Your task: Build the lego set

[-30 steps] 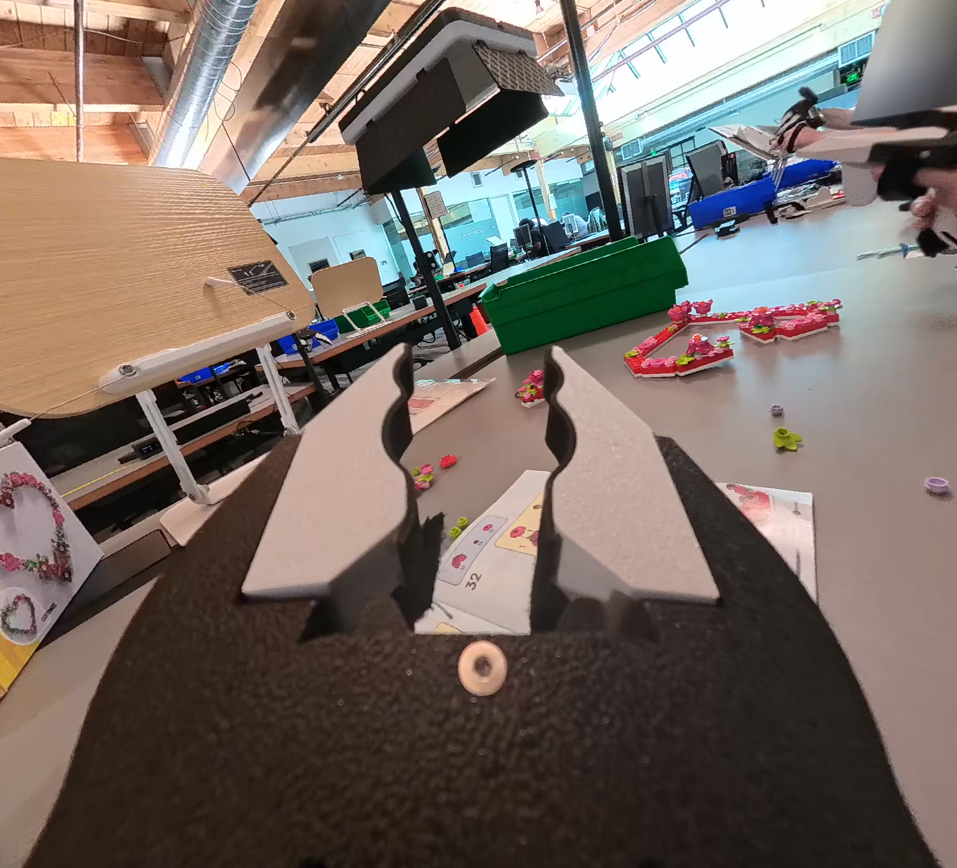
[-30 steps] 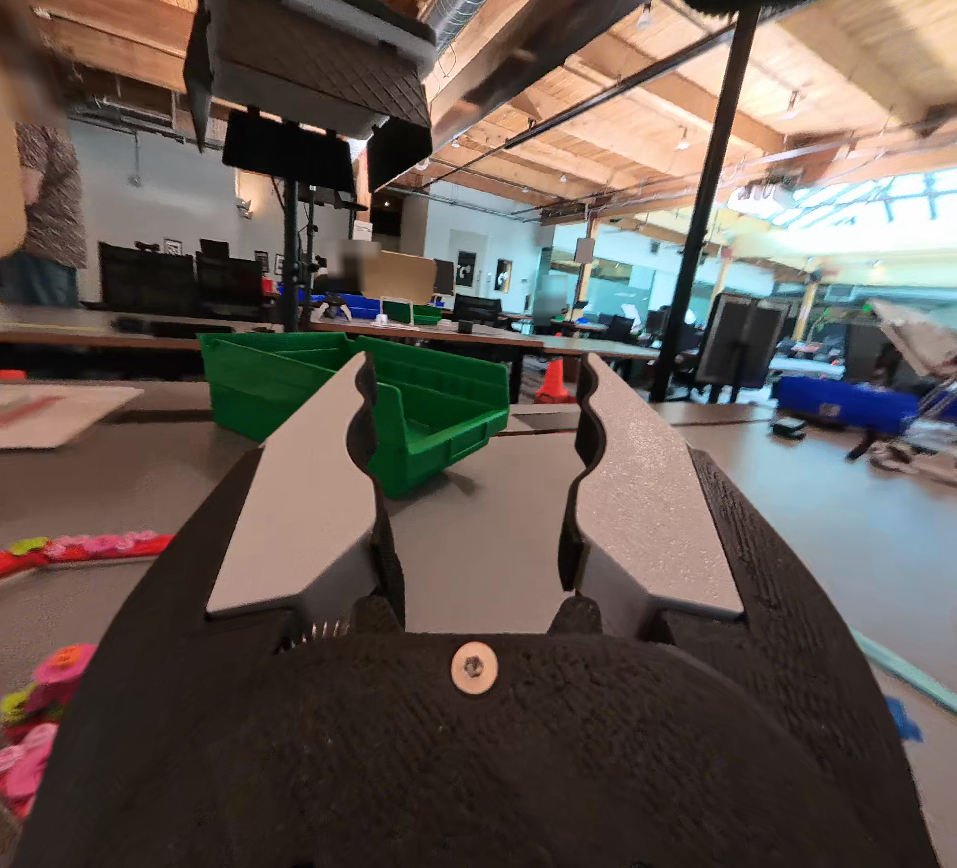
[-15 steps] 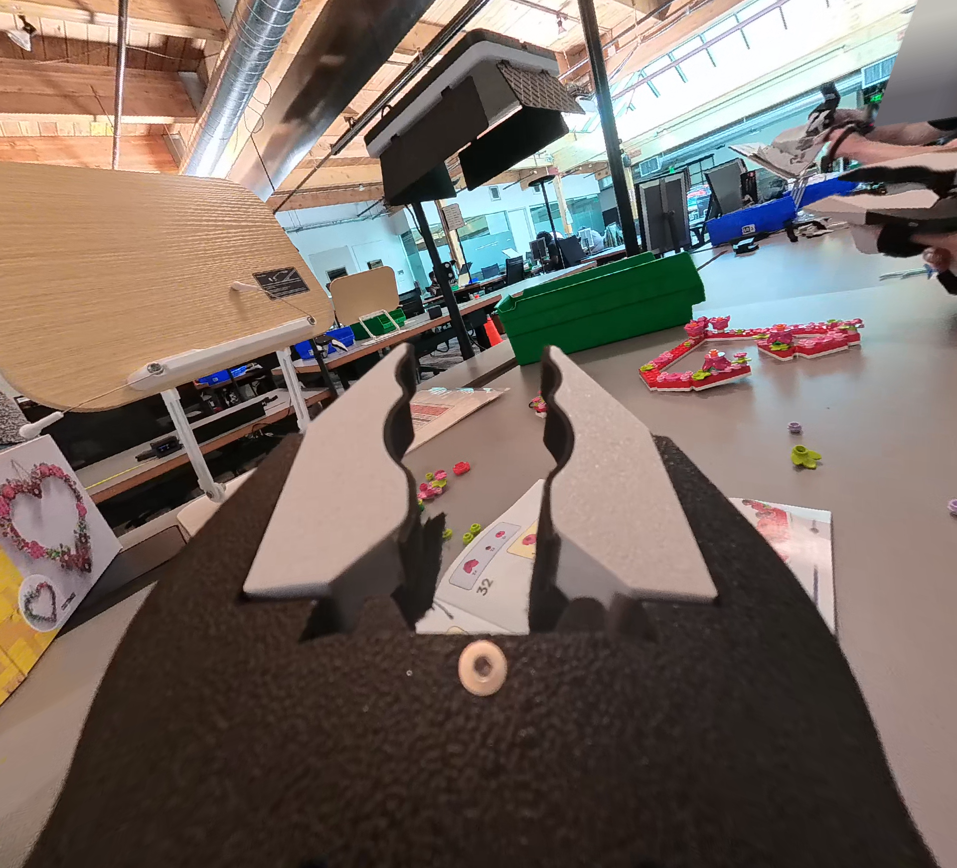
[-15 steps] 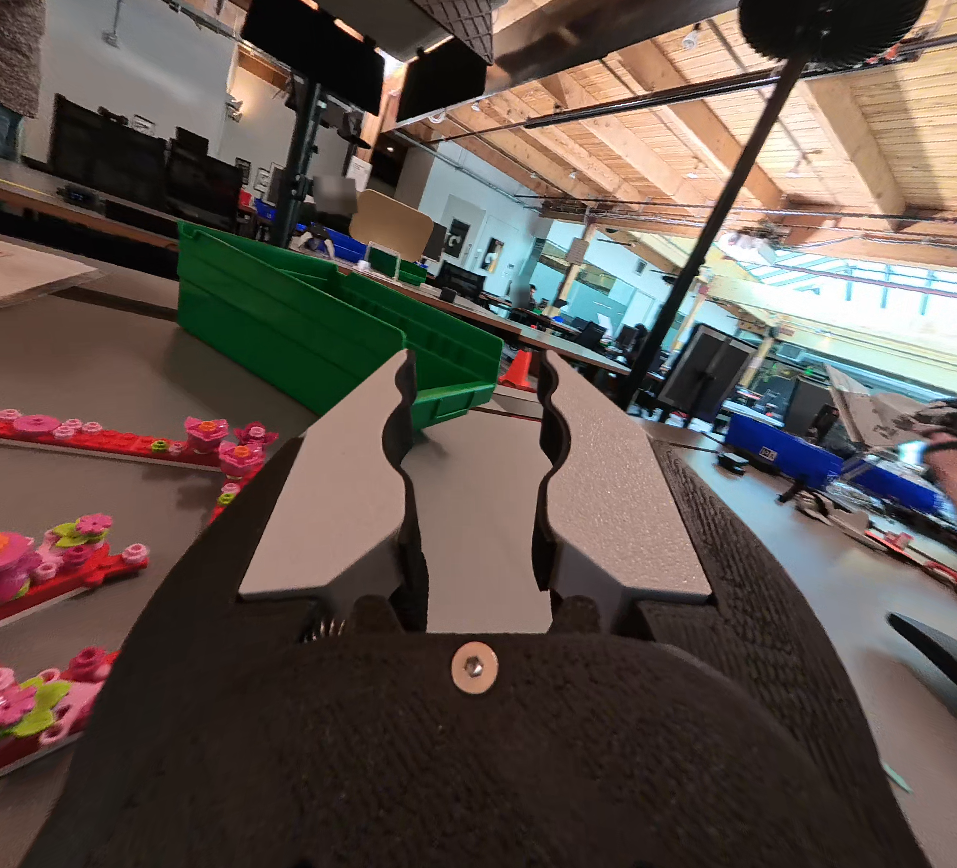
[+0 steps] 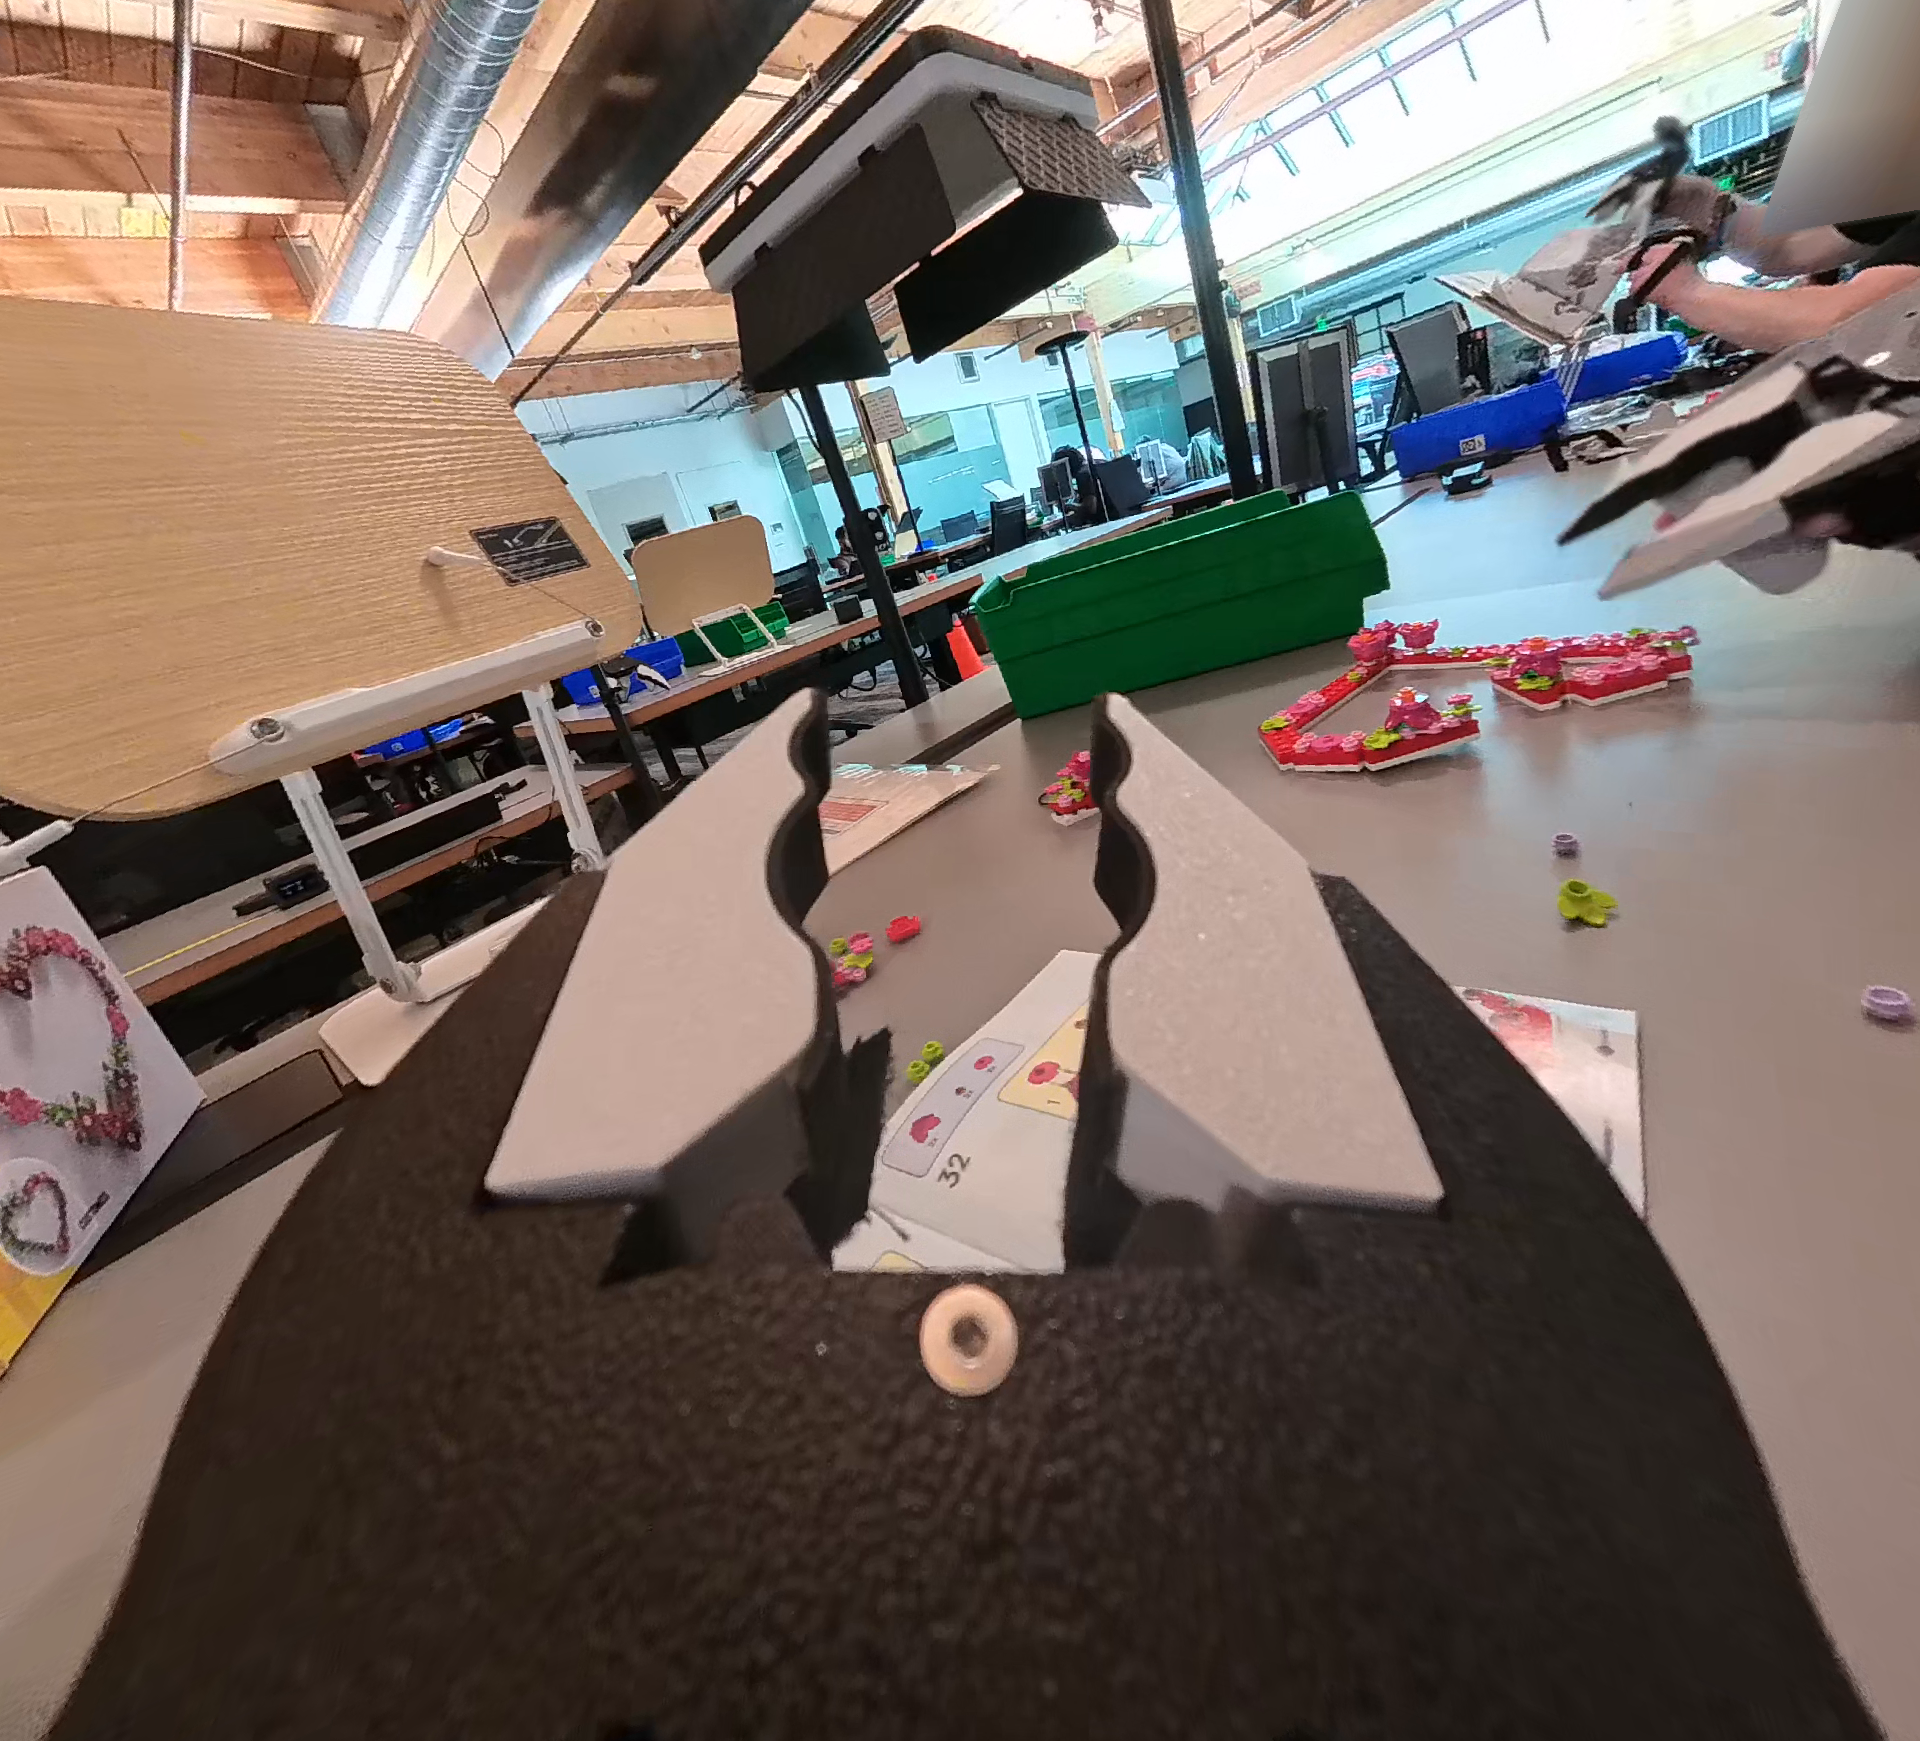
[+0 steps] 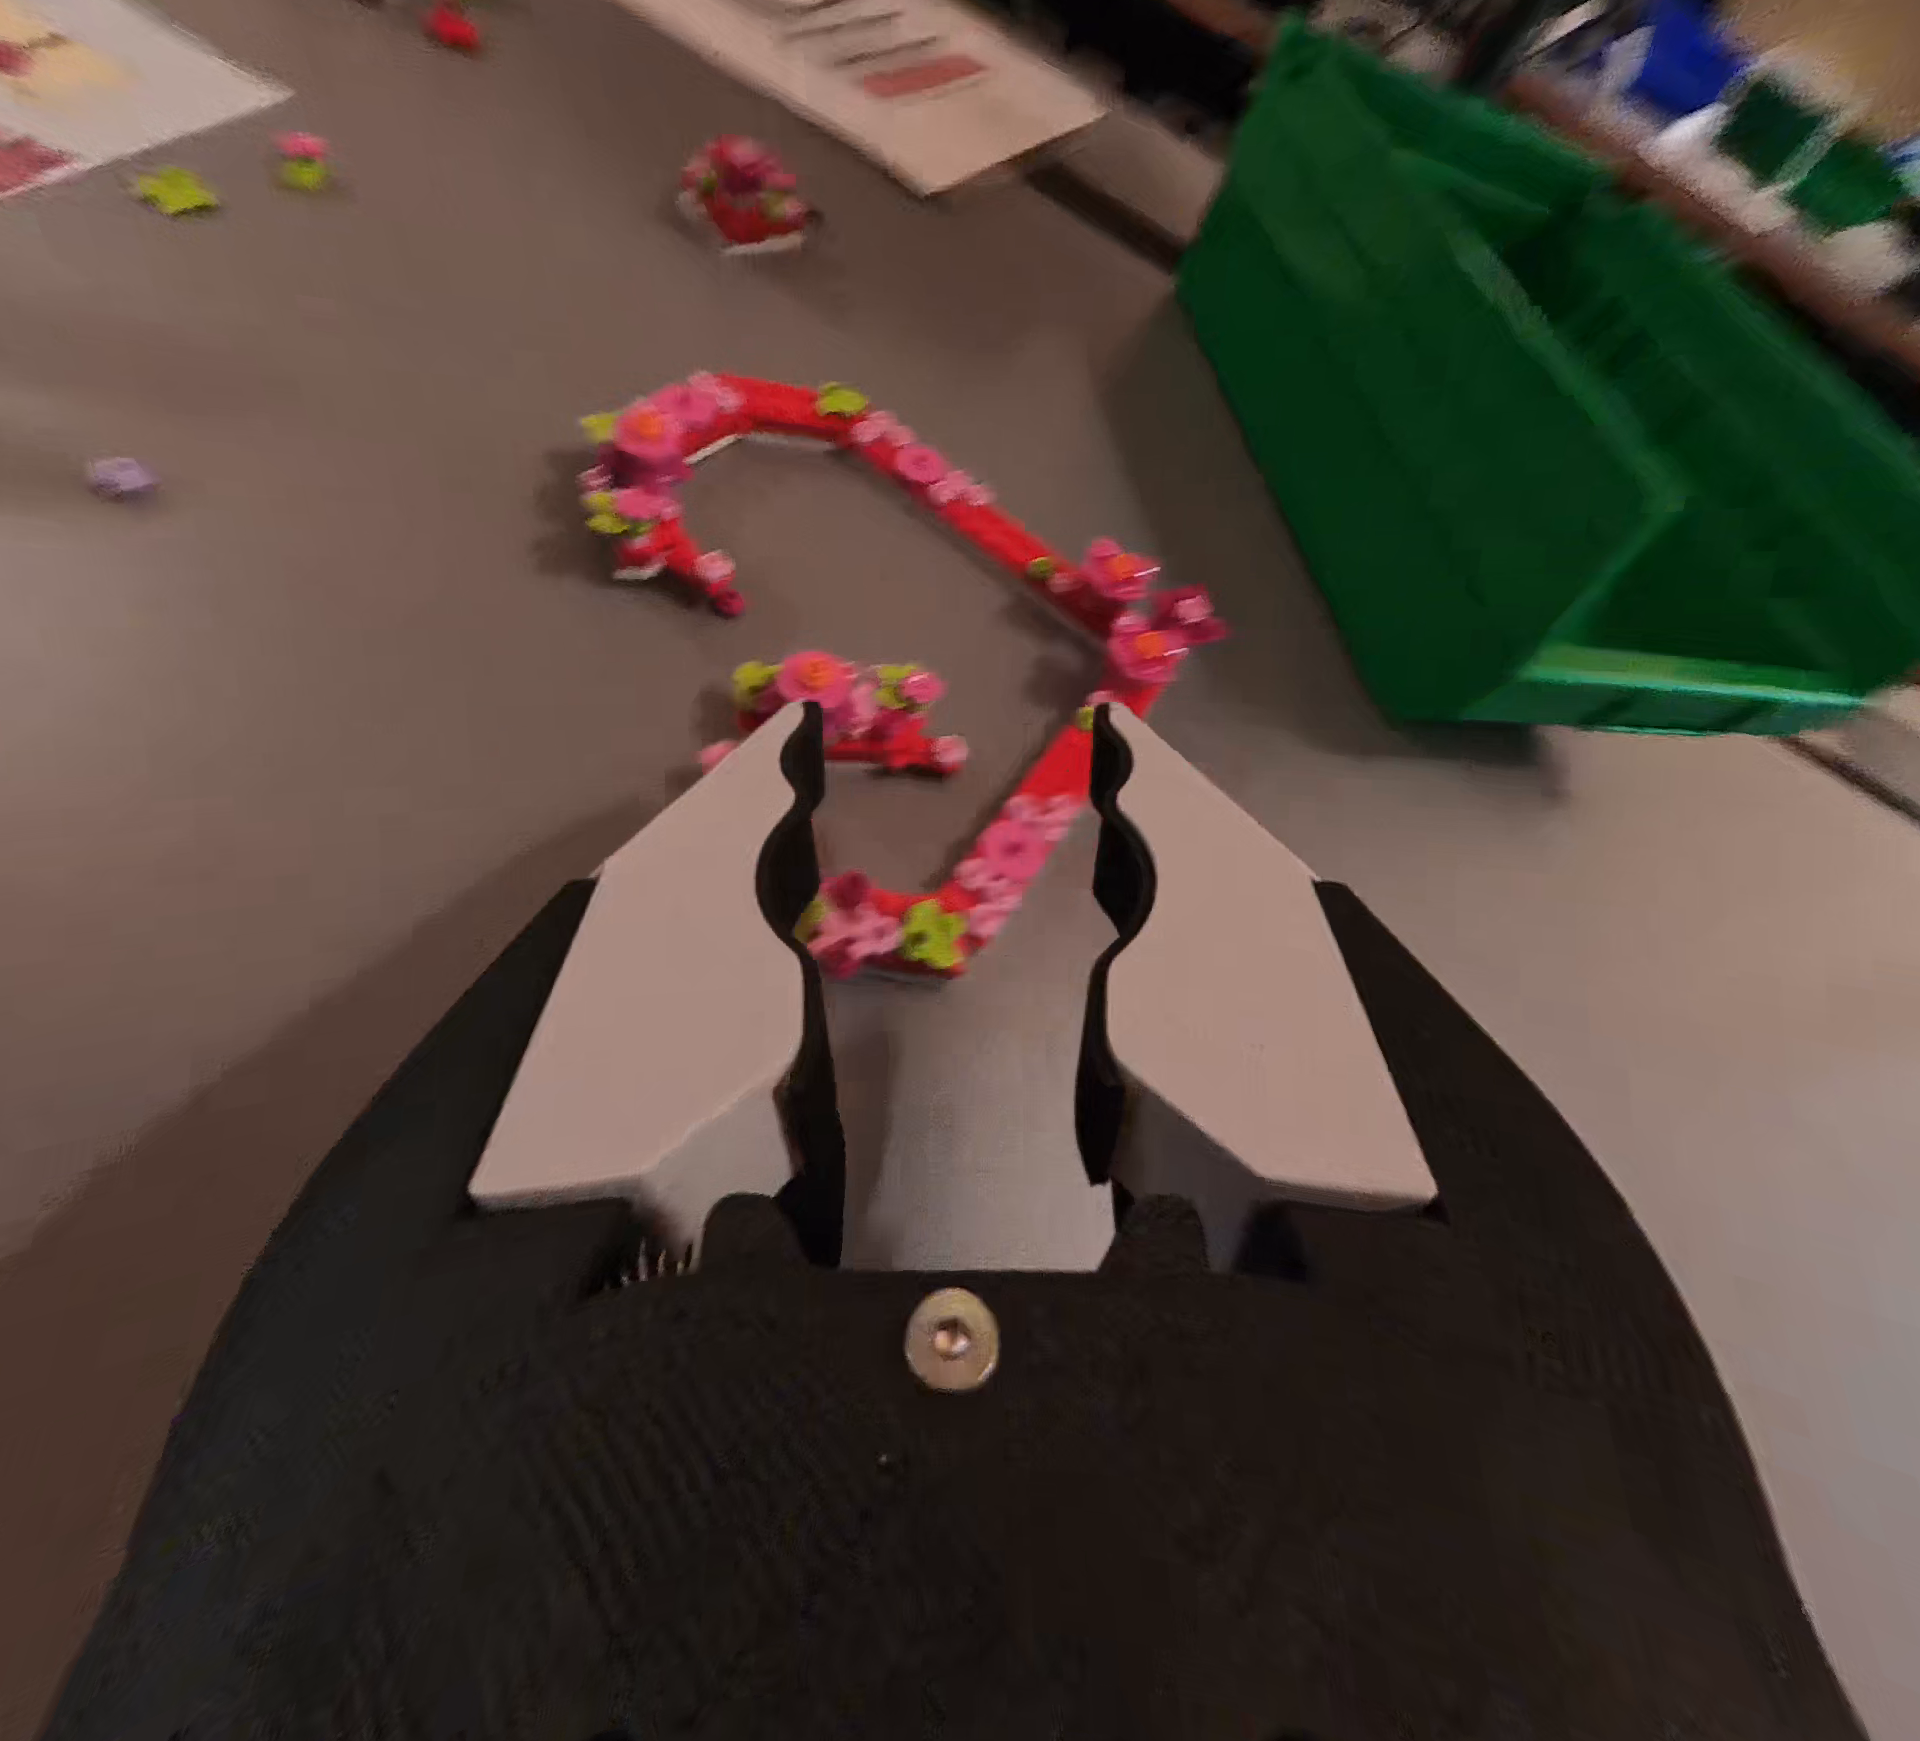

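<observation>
A partly built red heart frame with pink flowers [image 6: 935, 507] lies on the grey table; it also shows in the left wrist view [image 5: 1455, 694]. A separate short red flowered piece [image 6: 852, 715] lies inside it. My right gripper [image 6: 951, 720] is open and empty, tilted down above the frame's near side; it shows at the right edge of the left wrist view [image 5: 1766, 486]. My left gripper [image 5: 961, 715] is open and empty, low over the instruction booklet [image 5: 987, 1141]. A small flower cluster [image 5: 1070, 782] and loose pink and green pieces [image 5: 862, 948] lie beyond it.
A green bin [image 6: 1538, 444] stands right behind the heart frame and also shows in the left wrist view [image 5: 1184, 600]. A lime piece [image 5: 1584, 902] and lilac studs [image 5: 1886, 1003] lie on the table. The set's box [image 5: 62, 1099] stands at left, under a tilted wooden board [image 5: 260, 548]. Some 40 cm of space lies between my two pairs of fingers.
My right gripper has pitched down from looking across the room to looking at the heart frame, and has opened a little wider. My left gripper has opened slightly and barely shifted.
</observation>
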Tool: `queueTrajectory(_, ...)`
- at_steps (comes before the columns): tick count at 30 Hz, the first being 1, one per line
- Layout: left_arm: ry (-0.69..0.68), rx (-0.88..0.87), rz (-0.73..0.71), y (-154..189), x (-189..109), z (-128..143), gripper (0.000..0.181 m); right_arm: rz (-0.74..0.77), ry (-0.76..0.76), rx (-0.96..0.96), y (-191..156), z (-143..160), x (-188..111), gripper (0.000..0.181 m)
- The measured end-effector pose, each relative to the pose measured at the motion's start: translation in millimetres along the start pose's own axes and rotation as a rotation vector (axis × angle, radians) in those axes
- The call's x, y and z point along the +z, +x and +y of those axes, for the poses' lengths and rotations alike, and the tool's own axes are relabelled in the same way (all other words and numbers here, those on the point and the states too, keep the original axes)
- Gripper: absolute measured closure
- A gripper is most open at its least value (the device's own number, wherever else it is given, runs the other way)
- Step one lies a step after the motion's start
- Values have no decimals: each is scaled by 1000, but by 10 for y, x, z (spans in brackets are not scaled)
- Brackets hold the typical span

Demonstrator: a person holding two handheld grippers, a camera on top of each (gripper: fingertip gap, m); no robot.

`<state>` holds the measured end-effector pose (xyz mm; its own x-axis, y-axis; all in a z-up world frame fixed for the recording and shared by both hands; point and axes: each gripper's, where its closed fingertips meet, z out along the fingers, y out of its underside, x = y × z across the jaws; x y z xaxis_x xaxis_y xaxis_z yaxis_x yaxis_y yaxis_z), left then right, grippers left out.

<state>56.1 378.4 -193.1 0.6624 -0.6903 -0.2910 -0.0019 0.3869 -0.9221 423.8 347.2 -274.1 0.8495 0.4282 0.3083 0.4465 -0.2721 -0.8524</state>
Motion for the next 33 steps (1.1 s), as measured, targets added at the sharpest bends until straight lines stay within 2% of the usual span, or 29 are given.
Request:
queueTrajectory(2, 3, 6, -16, -22, -6, -2, 134, 204, 135, 19, 342, -131, -75, 130)
queueTrajectory(6, 6, 22, -40, -49, -18, -8, 133, 566, 405, 93, 875, -238, -454, 139)
queueTrajectory(8, 4, 27, -43, -50, -17, -3, 133, 679, 432, 46, 960, -225, -568, 142)
queueTrajectory(11, 0, 26, -50, -63, -13, 9, 133, 803, 397, -78, 933, -268, -643, 150)
queueTrajectory(15, 3, 19, -68, -103, -26, 5, 134, 835, 334, -241, 859, -311, -583, 154)
queueTrajectory(21, 13, -4, -79, -142, -44, -6, 133, 818, 342, -246, 862, -324, -553, 156)
queueTrajectory(33, 27, -93, -104, -267, -84, -6, 132, 824, 254, -372, 839, -325, -391, 158)
